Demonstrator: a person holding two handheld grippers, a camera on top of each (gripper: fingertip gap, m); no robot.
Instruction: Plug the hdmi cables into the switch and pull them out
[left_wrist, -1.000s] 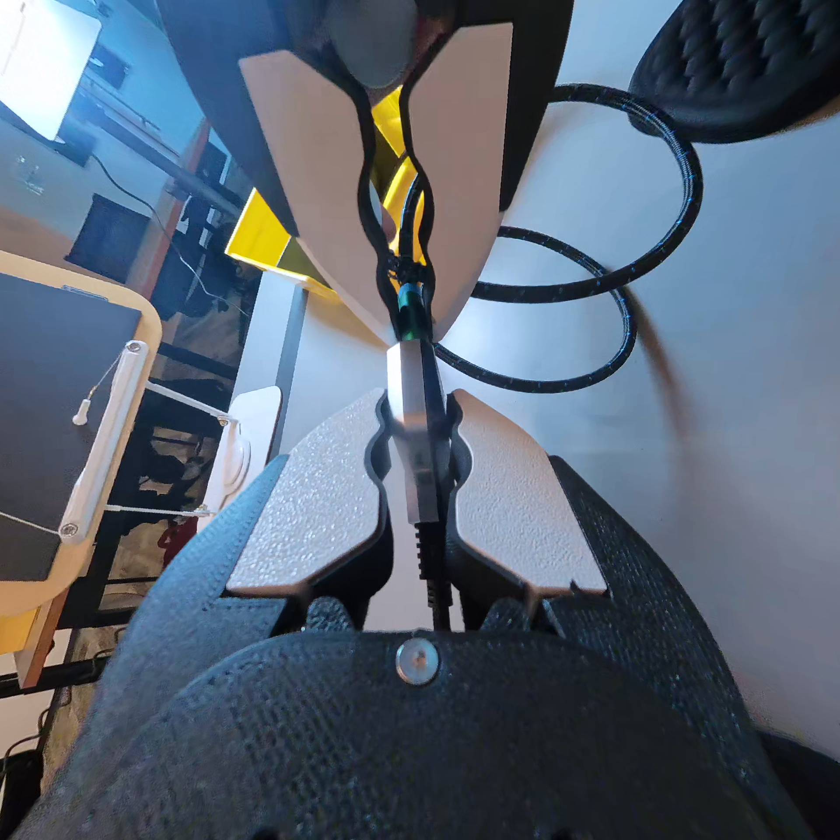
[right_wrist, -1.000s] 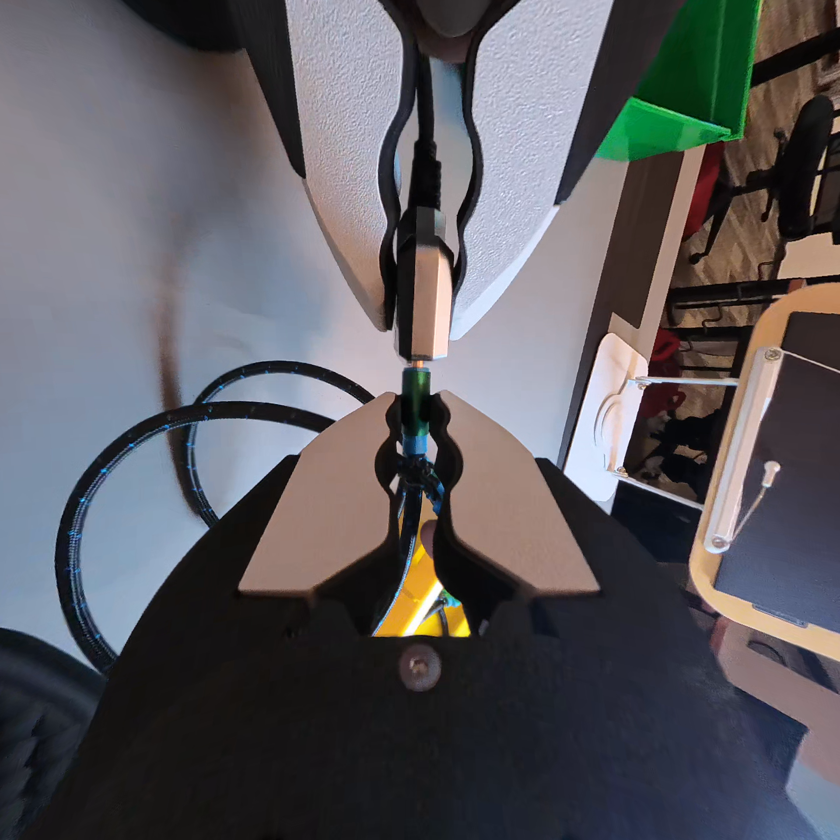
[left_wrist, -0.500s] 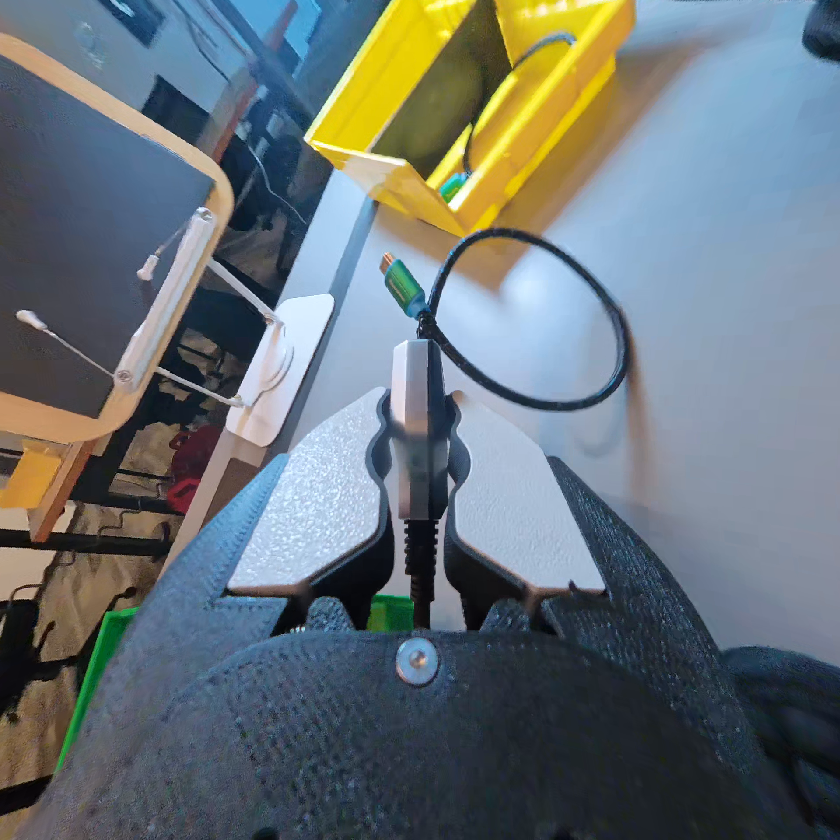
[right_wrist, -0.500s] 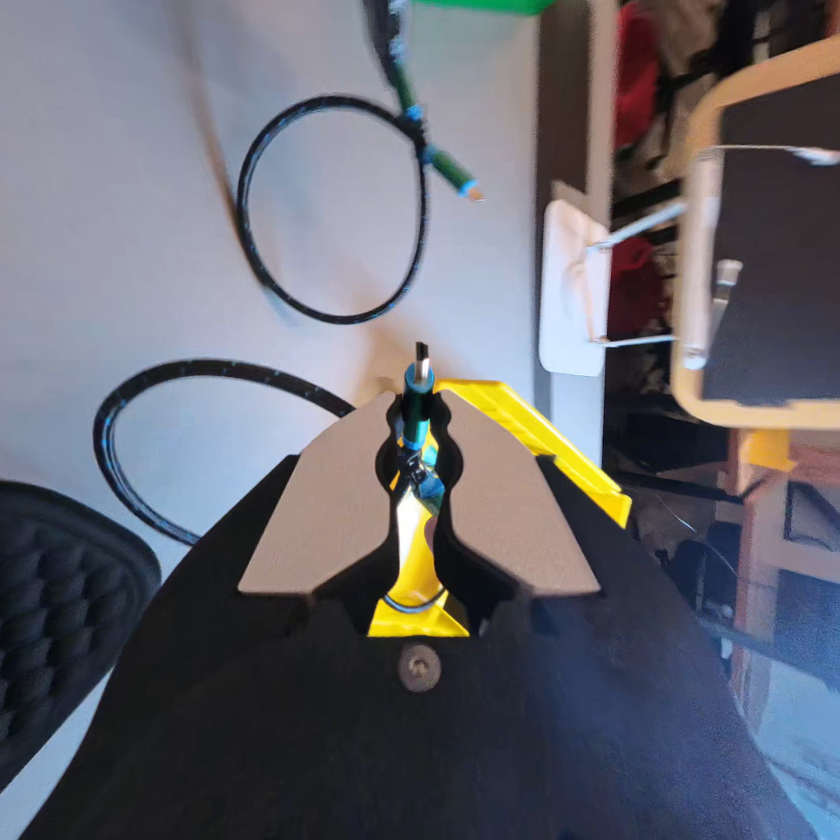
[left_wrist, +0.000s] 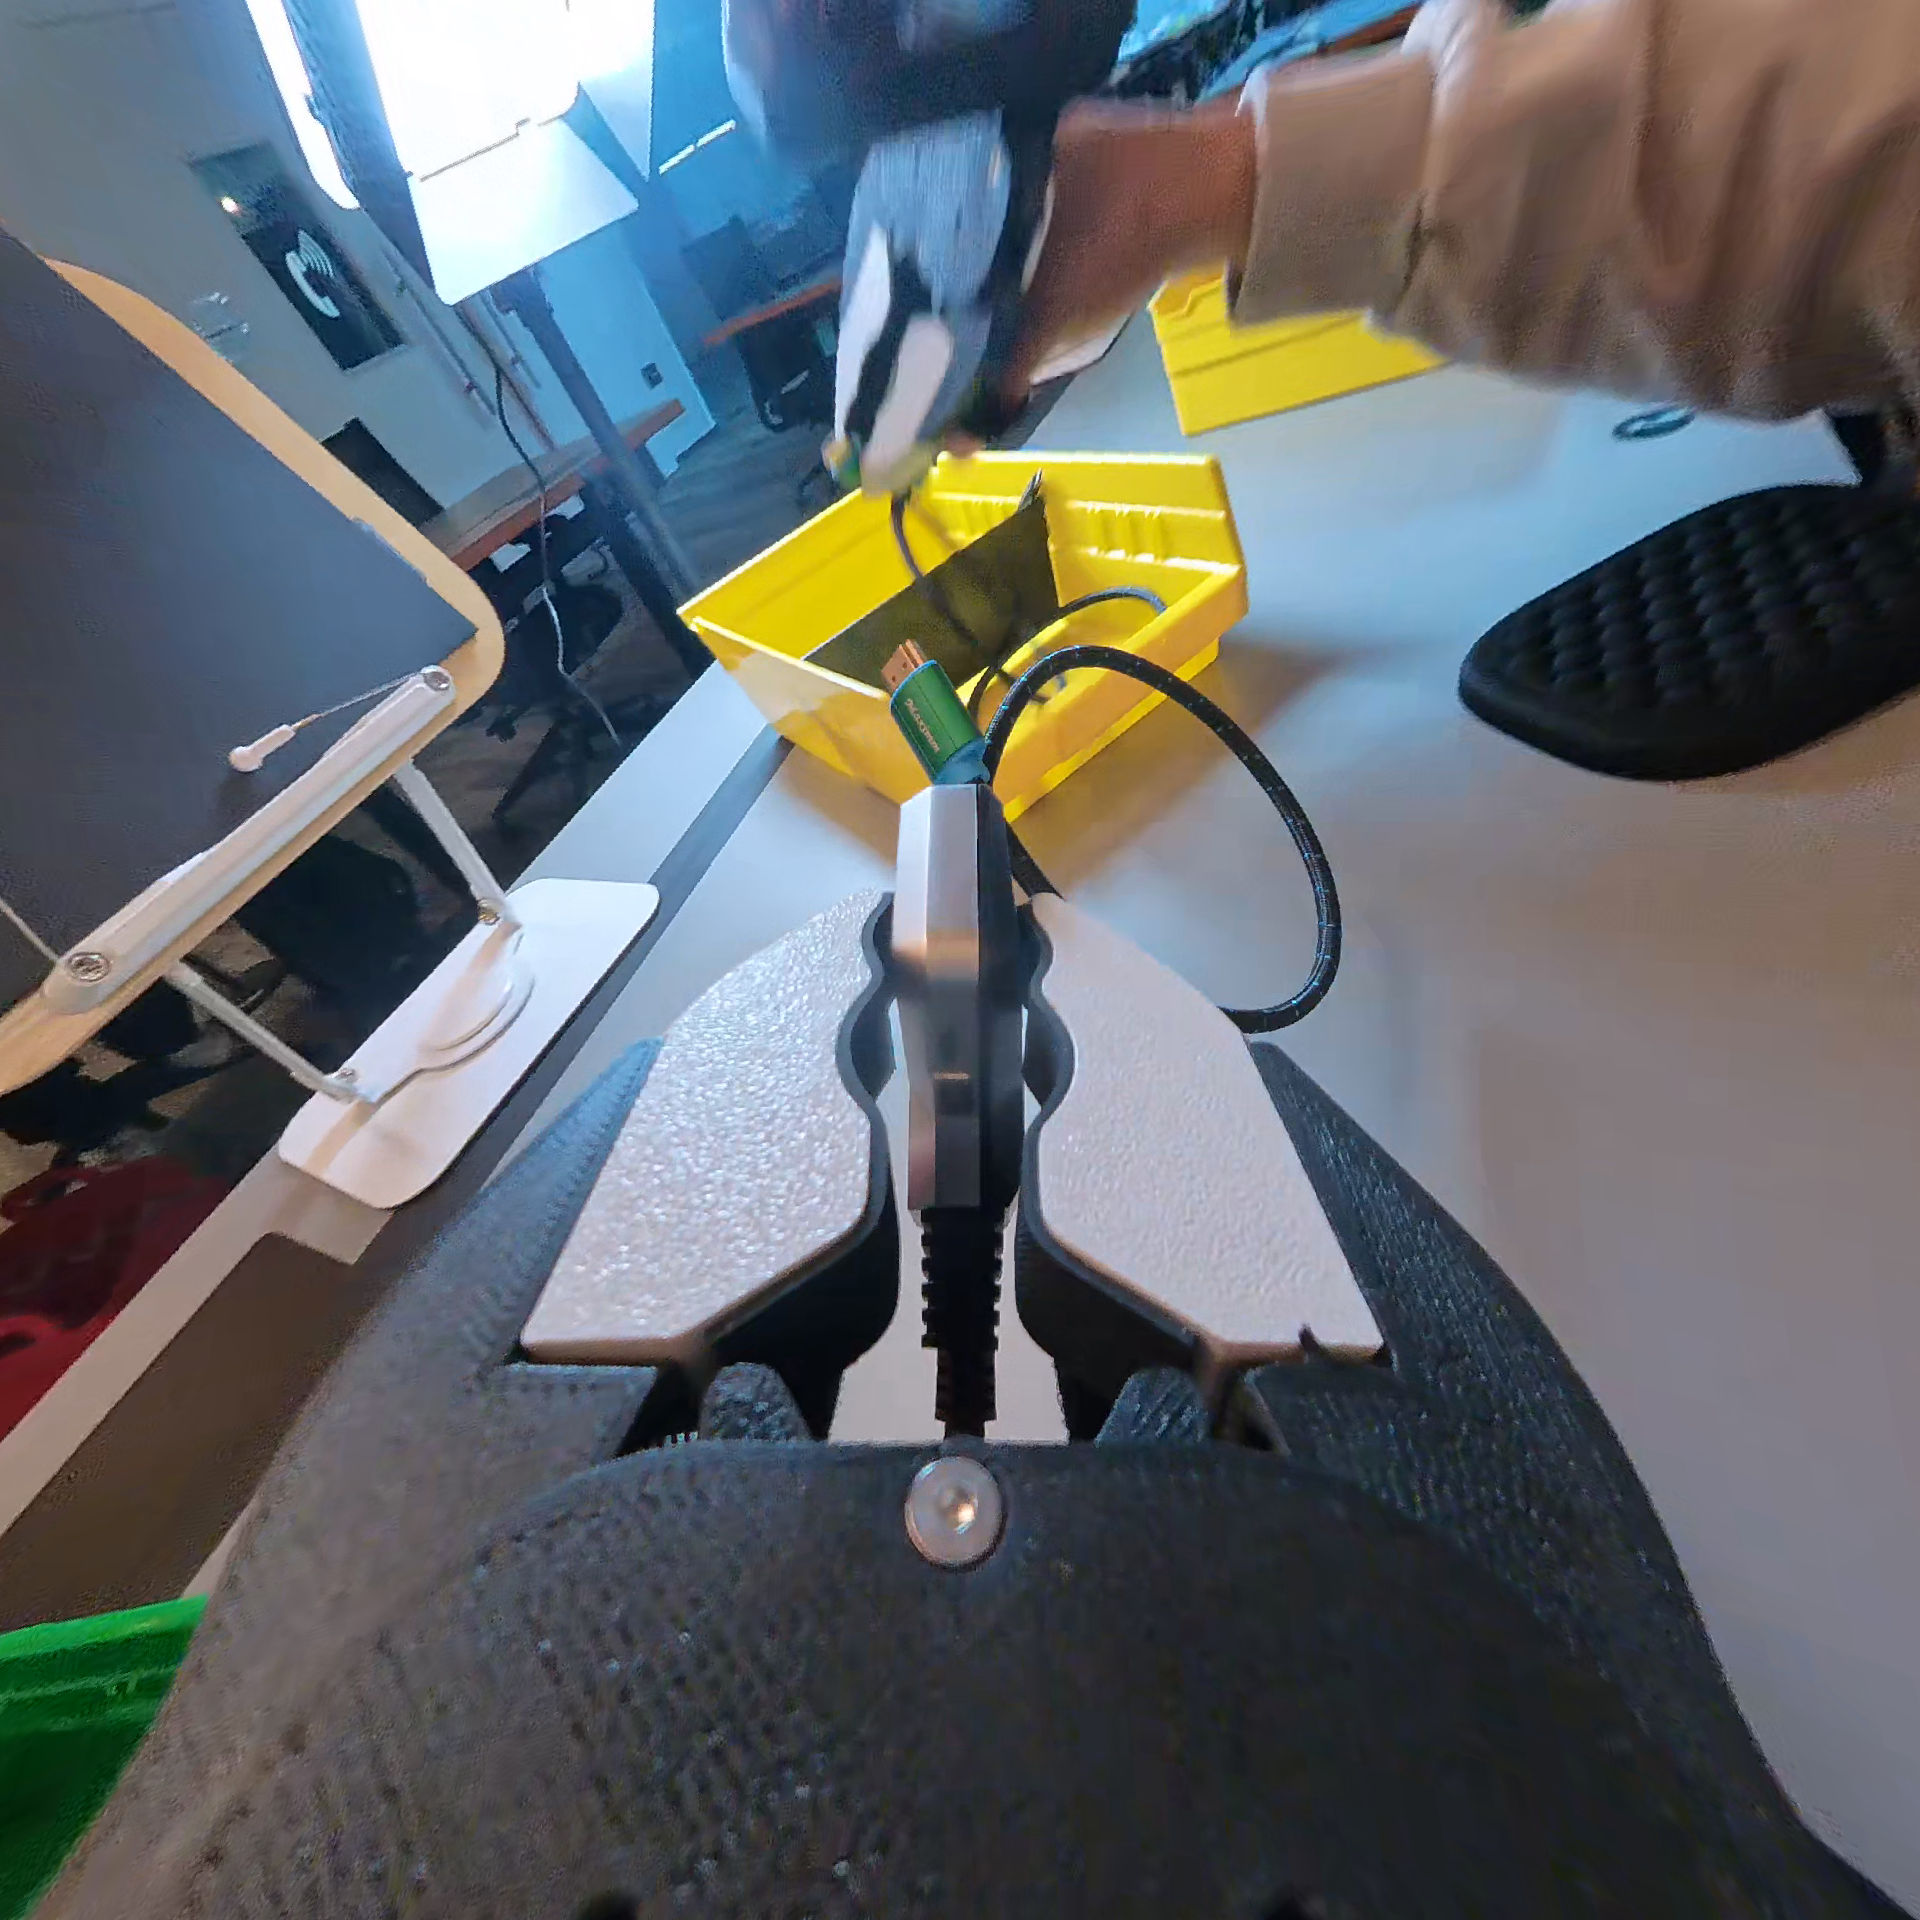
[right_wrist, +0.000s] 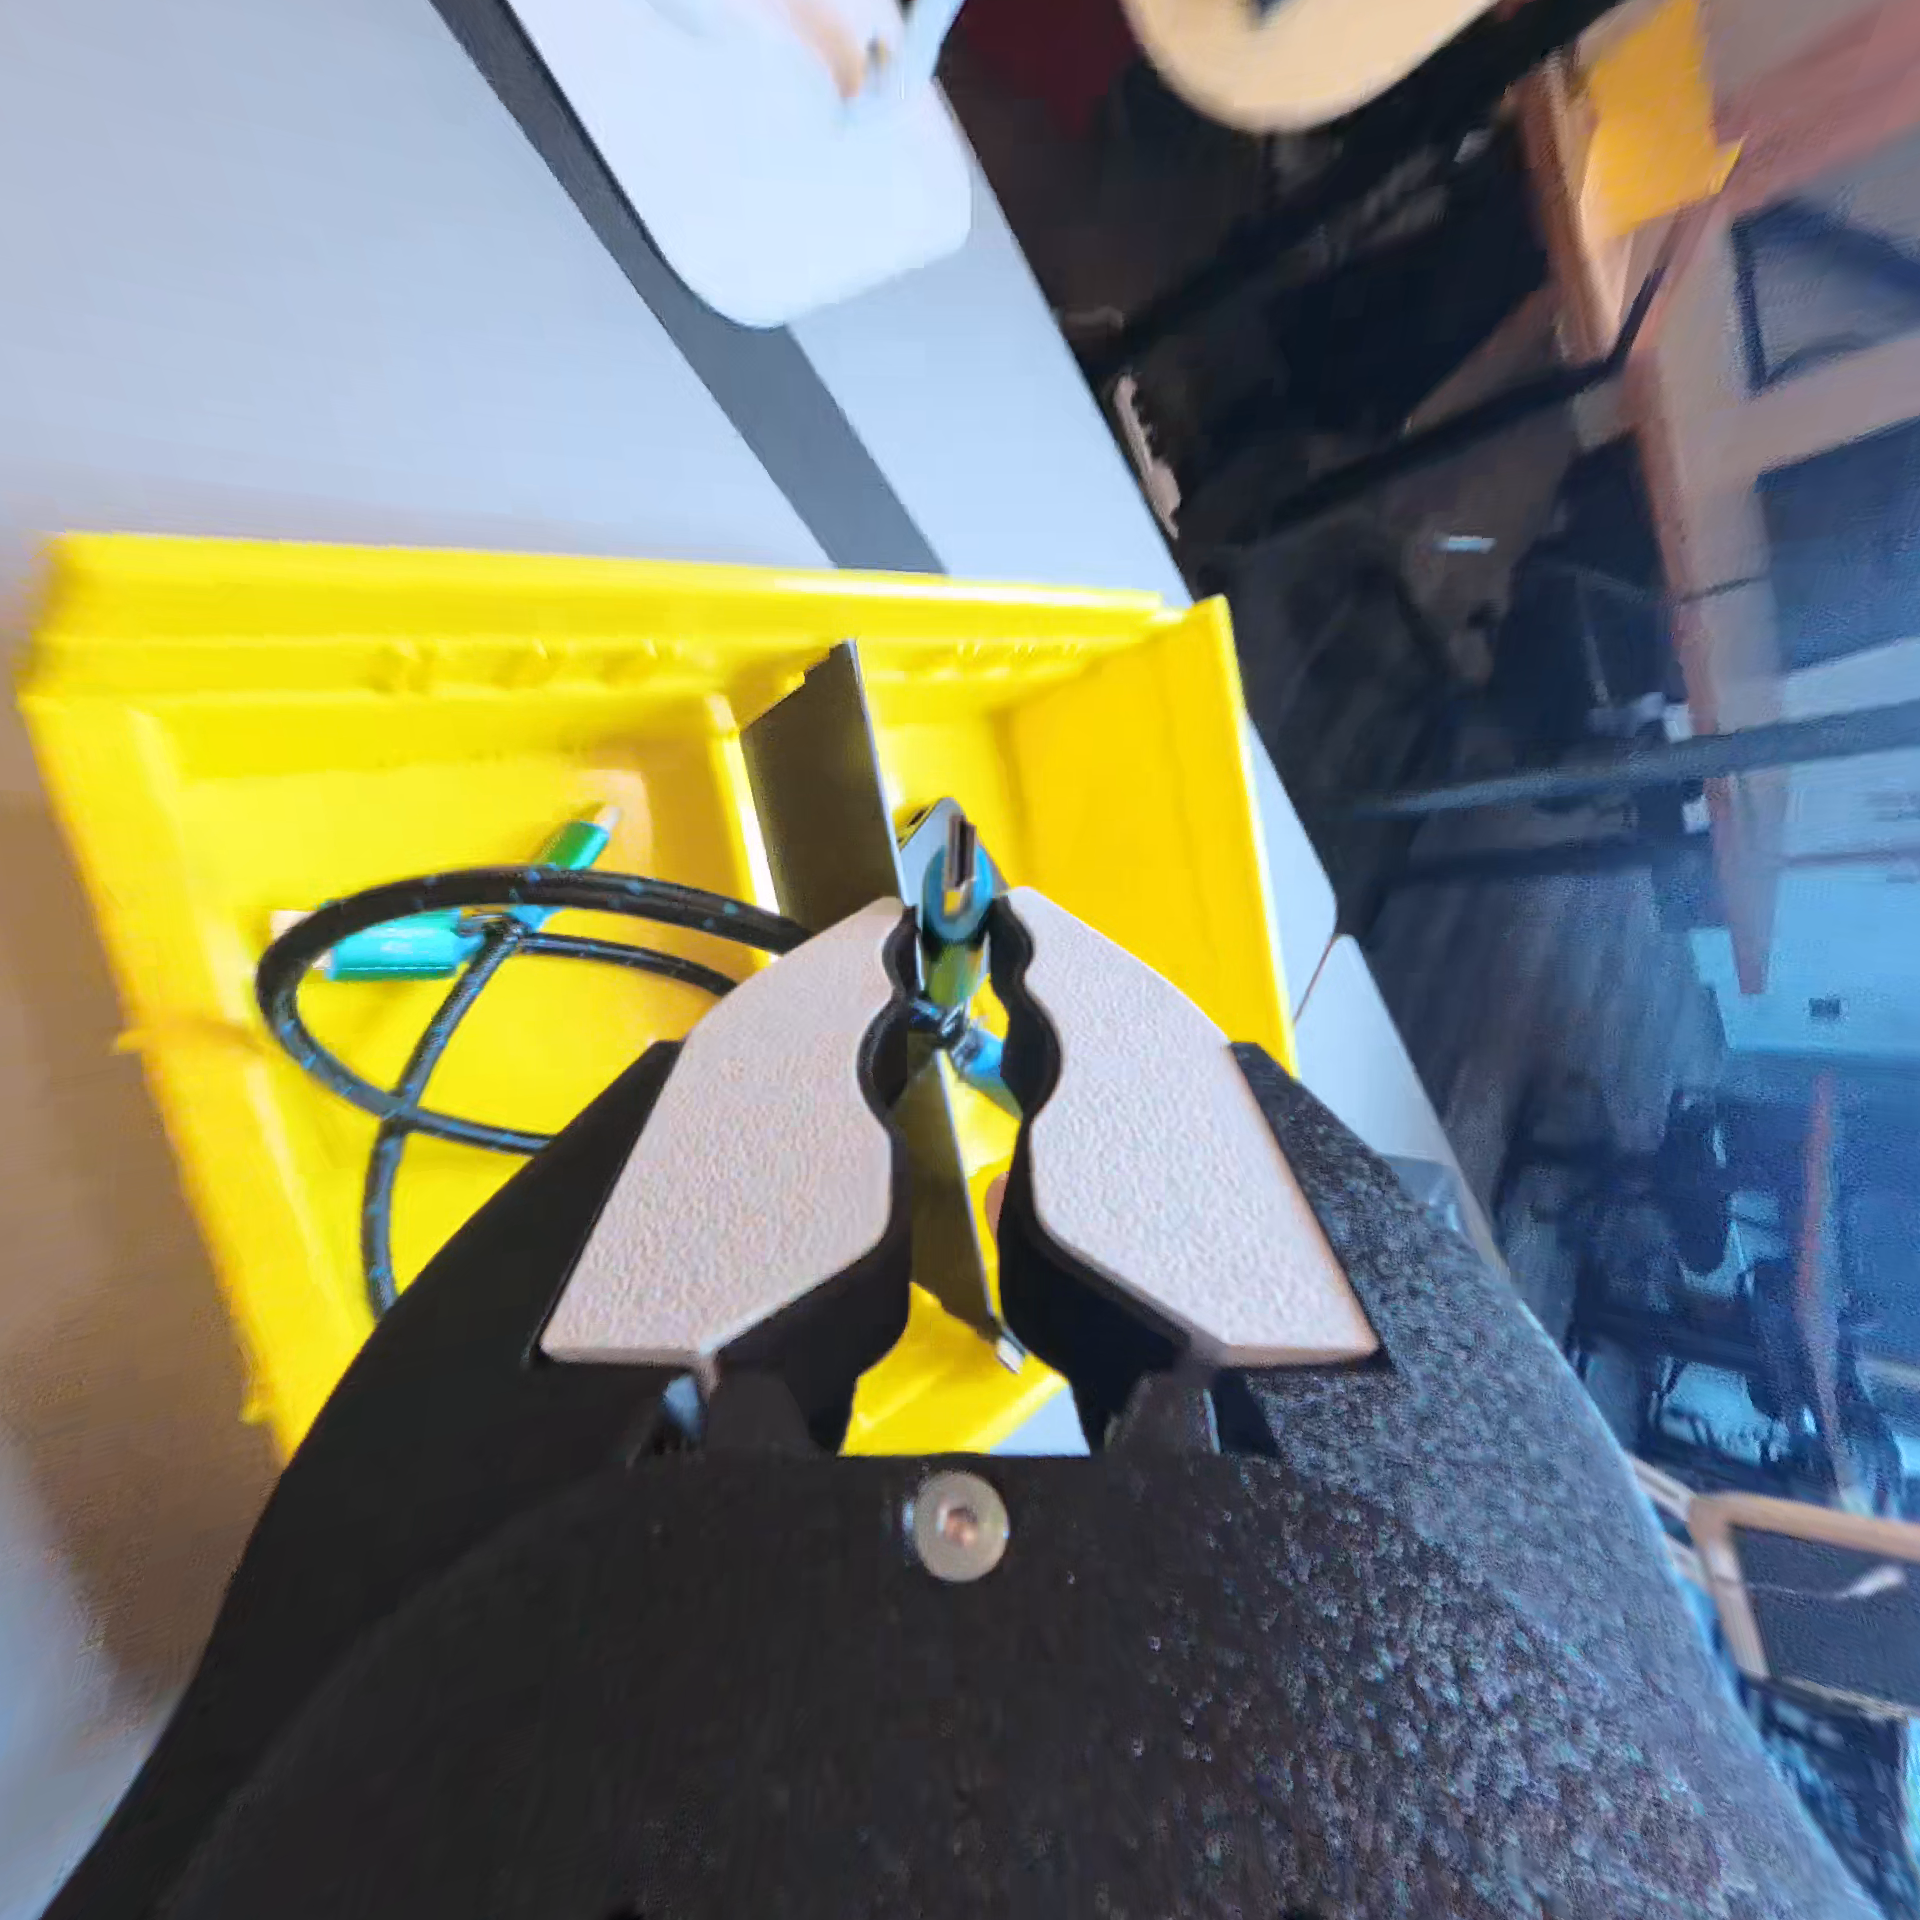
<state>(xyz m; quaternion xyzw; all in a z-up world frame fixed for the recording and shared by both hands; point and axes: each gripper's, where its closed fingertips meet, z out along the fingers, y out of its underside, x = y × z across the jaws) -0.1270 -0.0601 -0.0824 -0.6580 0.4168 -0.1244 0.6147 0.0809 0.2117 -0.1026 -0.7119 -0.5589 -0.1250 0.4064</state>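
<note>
Left wrist view: the left tool (left_wrist: 951, 997) is pressed together on the silver switch (left_wrist: 940, 997), whose own black cord runs back between the fingers. One second ago a green-ended cable sat in the switch's front port with the right tool on it; now that port is free. A second cable with a green plug (left_wrist: 928, 717) and a black braided loop (left_wrist: 1283, 831) lies on the grey surface (left_wrist: 1558, 1039) just ahead of the switch, apparently not seated in it.

Right wrist view: the right tool (right_wrist: 961, 920) pinches the pulled cable's plug (right_wrist: 954, 883), which points into the yellow bin (right_wrist: 1132, 831) beside a dark divider (right_wrist: 816, 769). Another coiled cable (right_wrist: 416, 997) already lies in the bin's other compartment. The pull-out for this cable therefore looks complete, with dropping it into the bin as the likely step in hand.

Surroundings: a black mesh pad (left_wrist: 1714, 634) lies to the right, a white stand foot (left_wrist: 468, 1039) sits at the surface's edge, and a green bin (left_wrist: 73, 1745) shows at lower left. The divider stands close to the plug and could snag it on release.
</note>
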